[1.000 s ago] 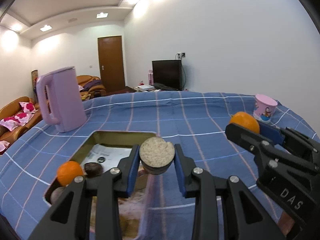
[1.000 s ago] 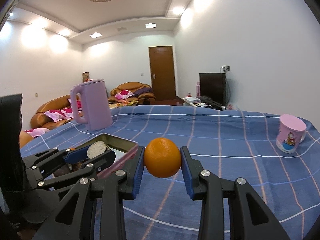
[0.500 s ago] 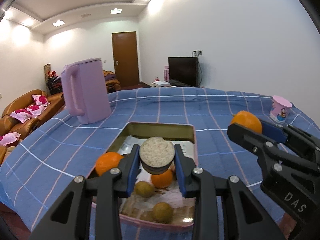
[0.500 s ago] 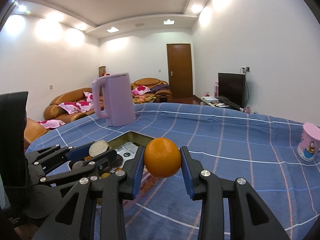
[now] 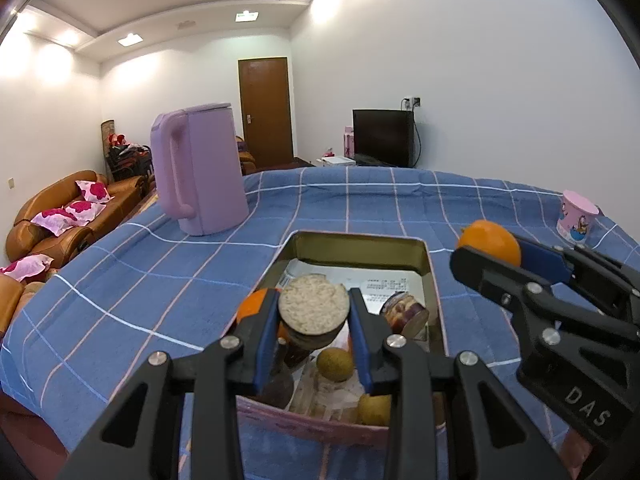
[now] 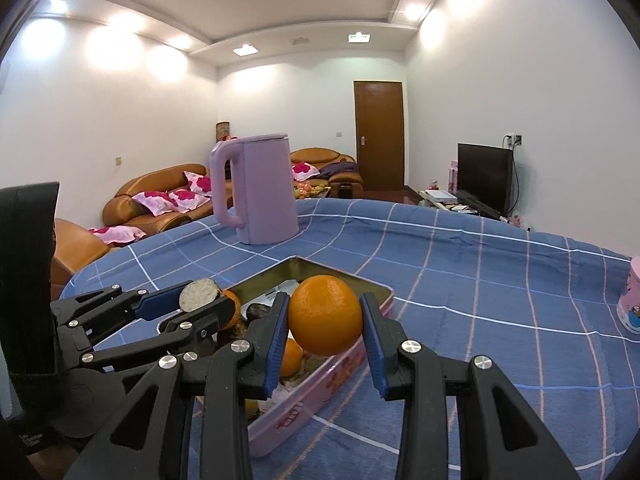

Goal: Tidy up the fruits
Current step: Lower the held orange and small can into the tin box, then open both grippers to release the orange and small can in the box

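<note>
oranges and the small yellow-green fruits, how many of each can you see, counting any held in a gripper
oranges: 3 (one in the right gripper, two in the tin)
yellow-green fruits: 2, both in the tin
total: 5

Both claws, the left (image 5: 313, 322) and right (image 6: 325, 322), have swung over the tin (image 5: 362, 246).

Bright ceiling lights, sharp, fisheye-warped edges
</note>
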The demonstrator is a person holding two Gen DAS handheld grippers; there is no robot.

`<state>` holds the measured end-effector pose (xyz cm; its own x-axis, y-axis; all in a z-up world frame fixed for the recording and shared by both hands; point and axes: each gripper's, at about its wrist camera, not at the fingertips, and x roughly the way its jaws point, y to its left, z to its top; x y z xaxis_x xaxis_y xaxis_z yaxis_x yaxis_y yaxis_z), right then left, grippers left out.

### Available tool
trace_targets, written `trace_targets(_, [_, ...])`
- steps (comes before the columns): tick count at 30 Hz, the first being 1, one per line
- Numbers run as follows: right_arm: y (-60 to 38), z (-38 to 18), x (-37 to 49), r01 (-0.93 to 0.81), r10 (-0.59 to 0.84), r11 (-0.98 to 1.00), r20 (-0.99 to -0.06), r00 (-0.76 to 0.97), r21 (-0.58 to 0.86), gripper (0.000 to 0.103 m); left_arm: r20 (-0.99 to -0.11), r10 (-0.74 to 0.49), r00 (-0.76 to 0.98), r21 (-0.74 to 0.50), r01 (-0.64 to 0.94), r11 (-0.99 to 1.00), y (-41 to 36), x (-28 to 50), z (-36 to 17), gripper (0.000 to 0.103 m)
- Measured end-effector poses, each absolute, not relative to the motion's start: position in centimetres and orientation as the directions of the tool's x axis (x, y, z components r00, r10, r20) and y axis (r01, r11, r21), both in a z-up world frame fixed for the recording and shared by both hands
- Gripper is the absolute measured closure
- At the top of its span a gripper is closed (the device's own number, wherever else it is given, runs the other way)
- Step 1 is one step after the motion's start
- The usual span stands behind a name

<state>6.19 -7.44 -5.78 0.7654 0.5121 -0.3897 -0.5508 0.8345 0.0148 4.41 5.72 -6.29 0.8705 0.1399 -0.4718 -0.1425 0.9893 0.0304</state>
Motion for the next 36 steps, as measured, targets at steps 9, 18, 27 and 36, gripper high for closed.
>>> trace_targets(9, [-6.0,-6.6,6.7,-0.564,0.519,0.826,-0.420,0.744,0.021,0.066,-0.481,0.144,0.865,0.022,-0.152,0.988,6.7,4.3,-6.8,0.068])
trace_targets(18, [-4.8,-7.7,7.7,-0.566,0.506,0.824,-0.491,0.709,0.031,0.066,-0.488,0.142,0.861,0.028,-0.147,0.989,7.1,4.3,-7.3,0.068])
trace_targets(27, [-5.0,-8.5,8.8,-0.585,0.523,0.807,-0.562,0.641,0.083,0.066,-0.493,0.154,0.856,0.054,-0.147,0.988,6.8,4.2,-7.8,0.066])
trace_targets(36, [-5.1,-8.8,9.1,-0.598,0.540,0.794,-0.576,0.614,0.107,0.063,-0.505,0.142,0.851,0.037,-0.143,0.989,7.3,4.3,-8.1,0.064])
